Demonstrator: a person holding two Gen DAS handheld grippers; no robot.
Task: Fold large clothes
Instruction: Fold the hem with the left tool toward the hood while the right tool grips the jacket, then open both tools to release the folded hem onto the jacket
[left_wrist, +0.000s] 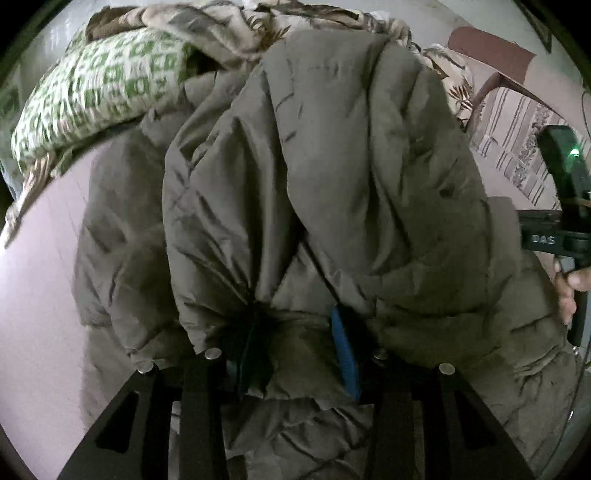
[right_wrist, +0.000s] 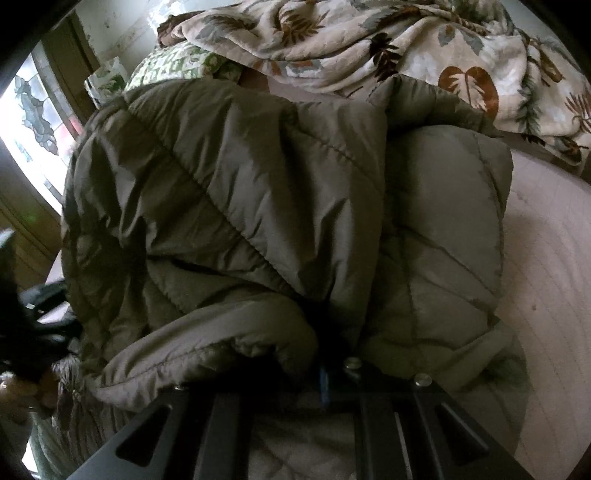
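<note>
Gripping the puffy olive-grey quilted jacket (right_wrist: 258, 206) in our right gripper (right_wrist: 325, 373), pinched tight, we see its folded bulk straight ahead of our left gripper (left_wrist: 295, 343), part-spread around a fold.

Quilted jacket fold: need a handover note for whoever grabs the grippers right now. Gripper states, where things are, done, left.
Left gripper: jaws part-way apart, a bunched fold of the olive quilted jacket between them; whether they pinch it I cannot tell.
Right gripper: shut on a jacket edge.
Jacket lies heaped on the pale bedsheet; leaf-print blanket and green-patterned pillow lie behind it.
Done: one part lies folded over the body.
Left: likely flatten it and finish the folds.
</note>
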